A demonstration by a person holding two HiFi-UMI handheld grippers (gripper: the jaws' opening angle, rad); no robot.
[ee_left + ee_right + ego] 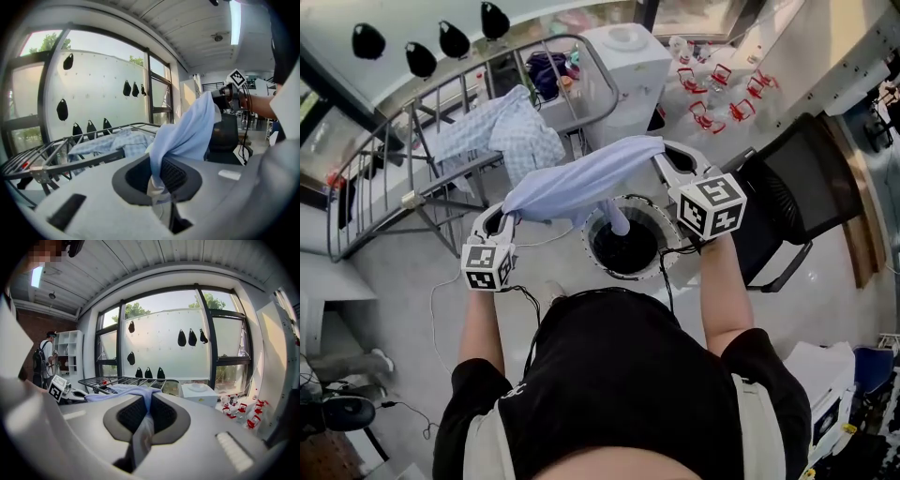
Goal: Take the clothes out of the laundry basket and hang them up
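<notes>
A light blue garment point(581, 183) hangs stretched between my two grippers, above the round laundry basket point(661, 267). One end of the cloth point(187, 131) is pinched in my left gripper point(508, 214), which is shut on it. The other end point(140, 394) is clamped in my right gripper point(661, 159), also shut. A narrow tail of the garment dangles into the basket's dark inside. Beyond my grippers stands the metal drying rack point(441, 141), with a checked pale blue shirt point(520, 131) draped over its rails. The same shirt point(117, 143) shows in the left gripper view.
A white machine point(628, 56) stands behind the basket by the rack's right end. A black chair point(797, 187) is close on the right. Red and white bottles point(722, 94) sit on the floor by the window. A person point(44, 359) stands far off by white shelves.
</notes>
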